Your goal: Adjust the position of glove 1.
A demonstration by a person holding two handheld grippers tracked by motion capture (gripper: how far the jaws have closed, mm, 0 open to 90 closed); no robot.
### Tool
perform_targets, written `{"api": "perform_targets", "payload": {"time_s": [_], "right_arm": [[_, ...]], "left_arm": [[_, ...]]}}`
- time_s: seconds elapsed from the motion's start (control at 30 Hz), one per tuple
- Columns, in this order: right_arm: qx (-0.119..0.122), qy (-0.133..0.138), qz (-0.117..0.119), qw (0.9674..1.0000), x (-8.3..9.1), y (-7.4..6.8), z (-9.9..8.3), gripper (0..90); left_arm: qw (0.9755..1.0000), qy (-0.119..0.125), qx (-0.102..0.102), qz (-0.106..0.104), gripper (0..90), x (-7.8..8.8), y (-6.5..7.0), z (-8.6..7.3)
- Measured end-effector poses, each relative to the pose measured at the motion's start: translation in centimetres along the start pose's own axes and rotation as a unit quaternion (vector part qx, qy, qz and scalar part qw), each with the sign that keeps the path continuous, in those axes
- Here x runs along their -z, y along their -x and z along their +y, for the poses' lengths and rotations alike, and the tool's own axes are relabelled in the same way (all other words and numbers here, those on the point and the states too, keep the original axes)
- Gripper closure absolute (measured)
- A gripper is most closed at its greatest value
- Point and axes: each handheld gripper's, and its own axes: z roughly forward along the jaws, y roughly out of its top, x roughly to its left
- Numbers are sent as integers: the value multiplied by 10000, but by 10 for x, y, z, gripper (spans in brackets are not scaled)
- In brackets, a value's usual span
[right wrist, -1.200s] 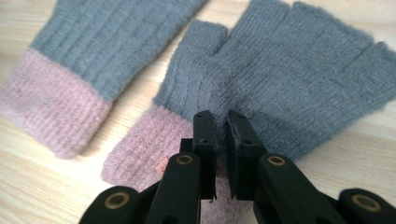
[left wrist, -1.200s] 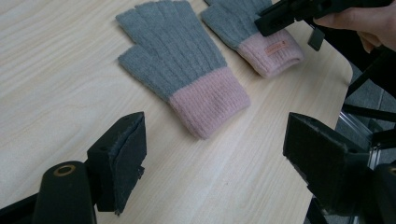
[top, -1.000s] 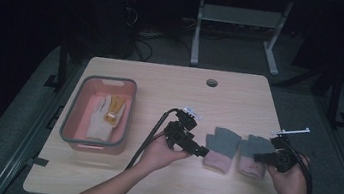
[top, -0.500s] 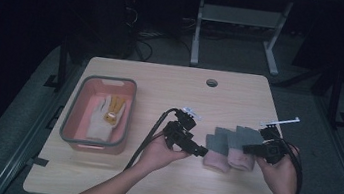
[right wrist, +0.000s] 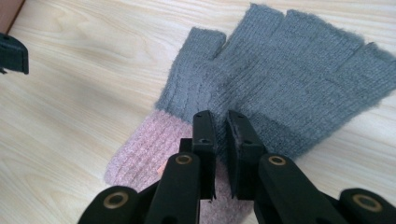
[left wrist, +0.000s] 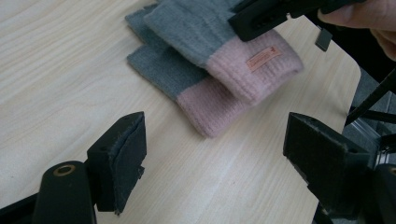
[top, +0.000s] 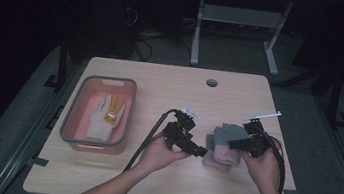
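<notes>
Gloves, two grey-and-pink fingerless ones, lie stacked on the surface right of centre, between my two hands. Far to the left sits the pink bin with a pale work glove in it, well apart from the pair. My left gripper hovers just beside the lower glove with its jaws spread wide and nothing between them; from there the pink cuffs point toward me and the grey finger ends run away up and to the left, so the long axis lies slantwise ahead of that opening. My right gripper has its jaws pressed together, pinching the top glove near where grey knit meets pink cuff. The top glove sits slightly offset over the lower one. My left jaws are the nearer to the lower cuff, I judge.
</notes>
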Motion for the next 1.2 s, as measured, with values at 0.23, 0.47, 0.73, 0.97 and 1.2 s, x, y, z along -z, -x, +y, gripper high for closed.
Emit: {"api": "perform_targets", "payload": {"time_s": [0.23, 0.47, 0.73, 0.97, 1.2], "right_arm": [[-59, -113, -47, 9999, -14, -6, 2, 826], [-171, -256, -38, 9995, -30, -8, 0, 822], [-347, -236, 49, 9991, -34, -2, -6, 703], [-497, 13, 174, 9986, -22, 9, -10, 606], [-763, 150, 341, 9964, -16, 26, -17, 547]], "left_arm": [[10000, -10, 54, -1, 216, -2, -3, -3], [9999, -14, 111, 25, 216, -4, -7, -6], [9998, -80, 173, 49, 227, -13, -9, -7], [9995, -117, 303, 0, 269, -30, -10, -5], [9987, -150, 491, -72, 329, -52, -12, -1]]}}
